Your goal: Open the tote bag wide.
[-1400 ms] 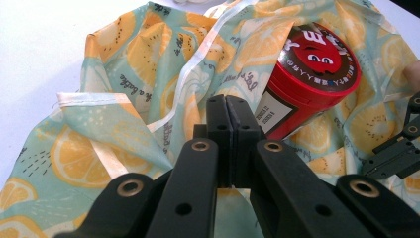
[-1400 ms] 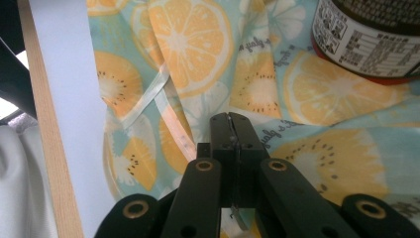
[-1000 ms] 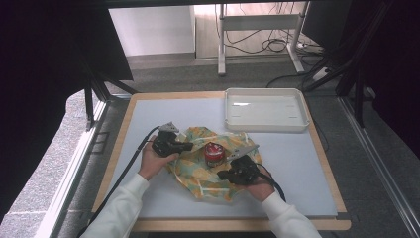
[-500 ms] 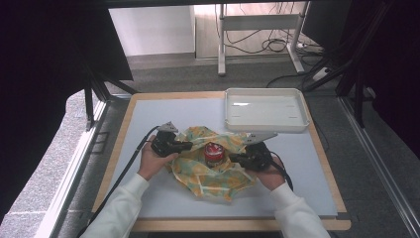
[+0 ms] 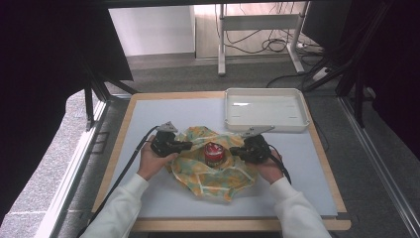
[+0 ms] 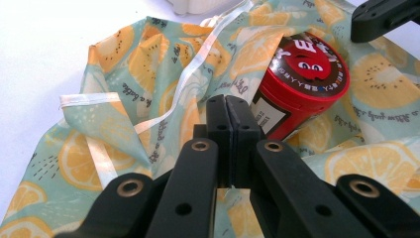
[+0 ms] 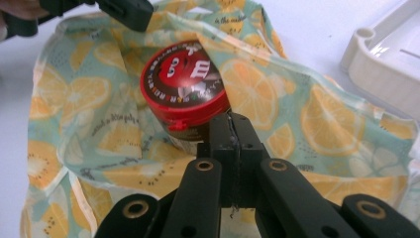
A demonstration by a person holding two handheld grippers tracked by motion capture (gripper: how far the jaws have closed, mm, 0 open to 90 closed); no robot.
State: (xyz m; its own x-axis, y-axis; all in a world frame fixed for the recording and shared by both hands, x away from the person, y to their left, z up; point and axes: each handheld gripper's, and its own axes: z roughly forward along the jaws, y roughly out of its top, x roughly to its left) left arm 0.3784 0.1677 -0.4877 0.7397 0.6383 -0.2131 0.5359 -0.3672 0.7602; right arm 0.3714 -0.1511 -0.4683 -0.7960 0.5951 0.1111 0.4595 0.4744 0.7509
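On the table's middle, the left gripper (image 5: 187, 145) is clenched on a fold of the lemon-print cloth (image 5: 225, 171), and the right gripper (image 5: 235, 150) is likewise clamped on the cloth's opposite side. Between them, a red candy tub (image 5: 213, 154) is seen upright on the cloth. A white tray (image 5: 265, 124) lies just beyond.

Left gripper (image 6: 229, 106): jaws pressed together, tips resting against the lemon-print cloth (image 6: 148, 74); whether fabric is pinched between them cannot be told. Red candy tub (image 6: 297, 84) stands tilted just right of the tips, lid with cartoon face uppermost, cloth bunched around it. White drawstring tape (image 6: 188, 74) crosses the fabric. Right gripper (image 6: 384, 17) enters at upper right, over the cloth
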